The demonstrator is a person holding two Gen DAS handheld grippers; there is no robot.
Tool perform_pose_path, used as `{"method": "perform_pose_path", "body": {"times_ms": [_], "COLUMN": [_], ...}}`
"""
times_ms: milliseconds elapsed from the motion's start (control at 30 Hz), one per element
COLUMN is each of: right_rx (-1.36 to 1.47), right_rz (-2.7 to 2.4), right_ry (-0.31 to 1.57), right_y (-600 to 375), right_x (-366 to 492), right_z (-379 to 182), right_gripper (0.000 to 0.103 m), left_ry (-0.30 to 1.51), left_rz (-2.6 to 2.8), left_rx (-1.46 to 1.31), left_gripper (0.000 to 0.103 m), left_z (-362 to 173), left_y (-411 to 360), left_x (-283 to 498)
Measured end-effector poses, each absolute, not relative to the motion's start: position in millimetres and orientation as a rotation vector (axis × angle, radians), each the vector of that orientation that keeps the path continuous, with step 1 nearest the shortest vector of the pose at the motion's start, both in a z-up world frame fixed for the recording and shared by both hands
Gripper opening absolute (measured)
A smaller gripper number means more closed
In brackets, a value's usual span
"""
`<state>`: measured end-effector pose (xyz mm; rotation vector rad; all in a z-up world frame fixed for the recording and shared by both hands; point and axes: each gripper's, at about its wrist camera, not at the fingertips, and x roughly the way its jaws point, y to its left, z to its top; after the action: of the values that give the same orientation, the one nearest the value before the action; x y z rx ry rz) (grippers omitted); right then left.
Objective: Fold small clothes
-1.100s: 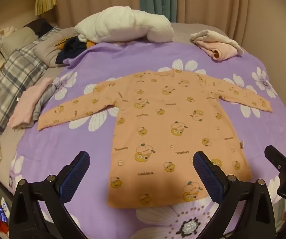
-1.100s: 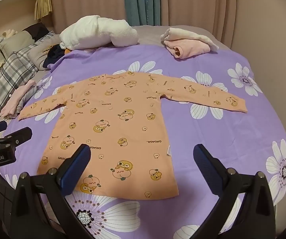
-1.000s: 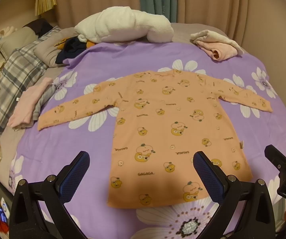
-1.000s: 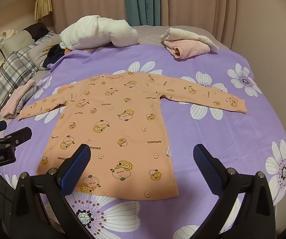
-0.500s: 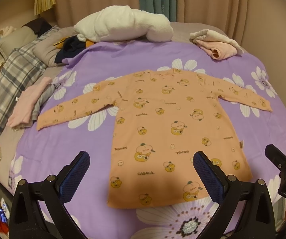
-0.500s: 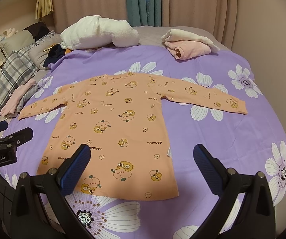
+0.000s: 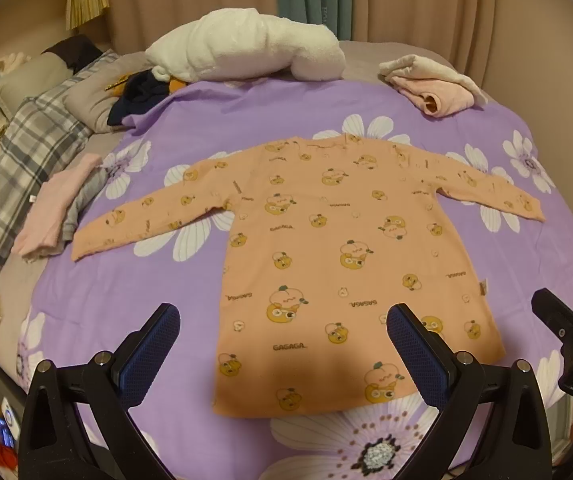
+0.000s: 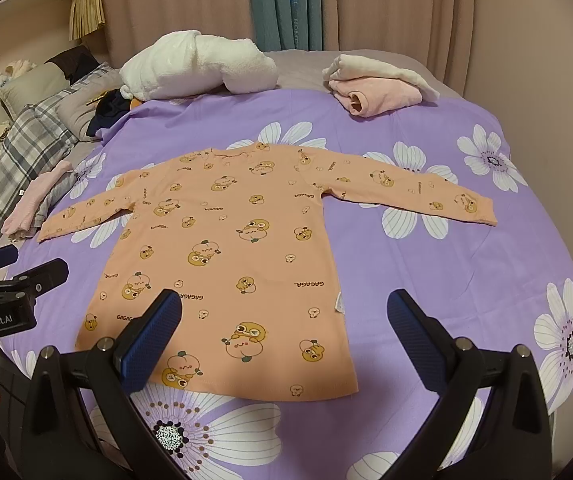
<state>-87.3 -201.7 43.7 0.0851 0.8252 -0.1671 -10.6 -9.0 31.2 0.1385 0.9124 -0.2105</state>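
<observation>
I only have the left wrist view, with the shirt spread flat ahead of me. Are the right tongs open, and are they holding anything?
Observer: The right tongs are wide open and empty, poised over the hem end of the orange shirt.
Operator: Where do my left tongs sit, seen from that side?
Observer: The left tongs are off the shirt's edge, over the purple bedspread, on the near side of the left sleeve cuff.
</observation>
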Motion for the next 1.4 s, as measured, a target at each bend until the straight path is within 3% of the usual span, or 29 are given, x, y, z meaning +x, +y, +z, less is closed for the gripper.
{"method": "perform_pose_path", "body": {"times_ms": [533, 800, 1267, 1400], "right_rx": [0.117, 0.511, 0.923, 0.977], "right_rz": [-0.161, 0.011, -0.08, -0.174], "right_ry": [0.817, 0.808, 0.665, 0.573], "right_y": [-205, -243, -382, -444], "right_x": [-86, -83, -70, -53], "right_z": [41, 9, -47, -60], "right_gripper": [0.103, 0.103, 0.103, 0.093], "left_ry": [0.931, 1.043, 1.14, 1.149], "left_rz": [-0.226, -0.297, -0.495, -0.469], "left_rx": [0.122, -0.024, -0.33, -0.304], "left_gripper": [0.102, 0.102, 0.102, 0.102], "left_z": [25, -12, -58, -63], "left_y": [-8, -3, -11, -16], "left_x": [-5, 18, 63, 75]}}
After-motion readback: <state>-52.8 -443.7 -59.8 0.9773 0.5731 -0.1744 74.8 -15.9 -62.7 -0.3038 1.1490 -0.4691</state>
